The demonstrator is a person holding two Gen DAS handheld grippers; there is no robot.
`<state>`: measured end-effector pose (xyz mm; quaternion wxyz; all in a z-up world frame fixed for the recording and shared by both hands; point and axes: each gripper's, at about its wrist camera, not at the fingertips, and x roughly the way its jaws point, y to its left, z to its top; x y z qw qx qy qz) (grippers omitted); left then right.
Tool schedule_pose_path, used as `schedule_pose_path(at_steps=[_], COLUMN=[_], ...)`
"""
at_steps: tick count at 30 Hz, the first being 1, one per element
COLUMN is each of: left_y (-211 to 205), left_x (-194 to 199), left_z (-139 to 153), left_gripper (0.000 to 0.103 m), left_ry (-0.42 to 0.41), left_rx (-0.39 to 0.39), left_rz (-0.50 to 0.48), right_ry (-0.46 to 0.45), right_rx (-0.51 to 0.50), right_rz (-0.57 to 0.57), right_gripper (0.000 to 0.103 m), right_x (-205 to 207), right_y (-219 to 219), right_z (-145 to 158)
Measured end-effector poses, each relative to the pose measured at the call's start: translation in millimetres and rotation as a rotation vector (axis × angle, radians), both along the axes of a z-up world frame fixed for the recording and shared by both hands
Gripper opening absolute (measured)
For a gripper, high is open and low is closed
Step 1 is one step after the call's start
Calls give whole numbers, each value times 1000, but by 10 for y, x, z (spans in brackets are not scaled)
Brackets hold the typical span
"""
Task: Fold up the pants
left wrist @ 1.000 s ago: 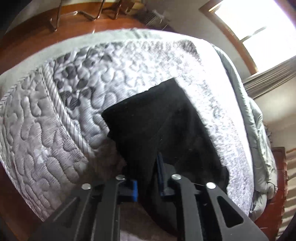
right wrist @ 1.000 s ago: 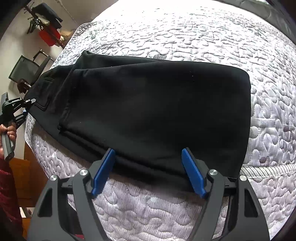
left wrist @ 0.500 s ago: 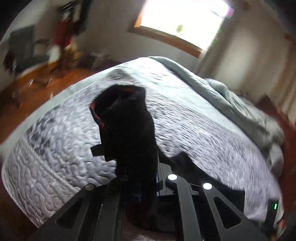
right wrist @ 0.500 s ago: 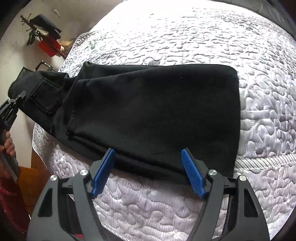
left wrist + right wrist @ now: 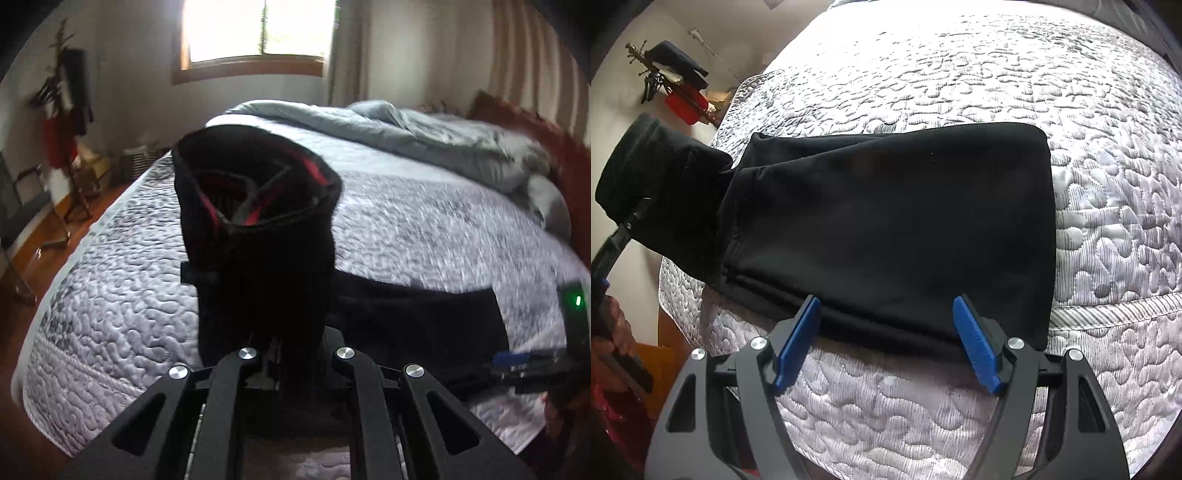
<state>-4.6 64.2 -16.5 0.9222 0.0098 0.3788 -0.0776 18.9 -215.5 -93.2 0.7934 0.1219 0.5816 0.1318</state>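
Observation:
Black pants (image 5: 886, 229), folded lengthwise, lie across the quilted bedspread (image 5: 960, 74). My left gripper (image 5: 291, 347) is shut on their waist end (image 5: 258, 251) and holds it up off the bed, so the red-lined opening gapes toward the window. The rest of the pants (image 5: 424, 317) stays flat to the right. In the right wrist view this raised end (image 5: 653, 173) hangs at the far left, where a hand (image 5: 613, 332) holds the left gripper's handle. My right gripper (image 5: 884, 306) stands open over the near edge of the pants, its blue pads (image 5: 975, 347) pressing nothing.
A rumpled grey duvet (image 5: 443, 136) is bunched at the head of the bed by a wooden headboard (image 5: 535, 125). Left of the bed are wooden floor (image 5: 48, 236), chair legs and a clothes stand (image 5: 66, 110). The bed's front edge runs just below my right gripper.
My left gripper has lifted the waist end off the bed and rolled, swinging its view from the quilt up toward the window. The right gripper has stayed open in place.

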Motion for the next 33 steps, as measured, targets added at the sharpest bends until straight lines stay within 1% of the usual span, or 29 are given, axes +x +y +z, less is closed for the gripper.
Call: schedule_pose_path(at_steps=[5,8,10,11,12,13,15,17,19,21,22,23,24,25,26,27,28,30,33], left_y=[-312,-526,-640,-683,-689,-683,-641,-560,-395,-180,-94,17,83,131,173,221,236,284,350], left_x=[34,48,52,43,21,-13,-70,-106,-116,-56,-17,53,109,175,223,275,301,266,215], left_z=[-192,-356,-495,-559,-575,-563,-463,-333,-178,-100,-109,-167,-228,-302,-408,-559,-647,-678,-549], left_gripper=[18,23,32,43,52,56,65,72,76,80,80,80,80,80,80,79,79,79,80], left_ry=[72,136,208,246,256,255,242,221,187,160,158,174,190,208,234,286,314,307,270], left_rx=[25,47,30,12,-13,-38,-62,-81,-105,-113,-111,-101,-88,-76,-64,-44,-44,-59,-102], left_rz=[-80,-144,-196,-216,-224,-230,-233,-219,-182,-112,-80,-30,5,33,53,69,70,80,83], right_ry=[2,6,6,6,7,7,9,13,-1,-21,-15,1,29,51,52,47,51,57,30], right_rx=[9,16,17,16,15,16,18,10,-2,-19,-46,-72,-98,-99,-101,-102,-102,-103,-48], right_rz=[-7,-12,-10,-9,-8,-7,-6,-8,-9,-5,-8,-10,-11,-4,3,8,4,3,34], right_gripper=[74,74,74,74,74,74,74,73,73,73,73,73,73,74,74,74,75,74,72], right_x=[-10,-2,4,5,9,10,12,18,17,25,36,52,72,89,96,101,108,122,162], right_y=[-56,-74,-78,-77,-80,-83,-89,-93,-84,-70,-66,-63,-62,-61,-59,-56,-52,-30,83], right_z=[8,3,0,-4,-7,-11,-12,5,76,138,132,95,16,-81,-137,-166,-142,-51,177])
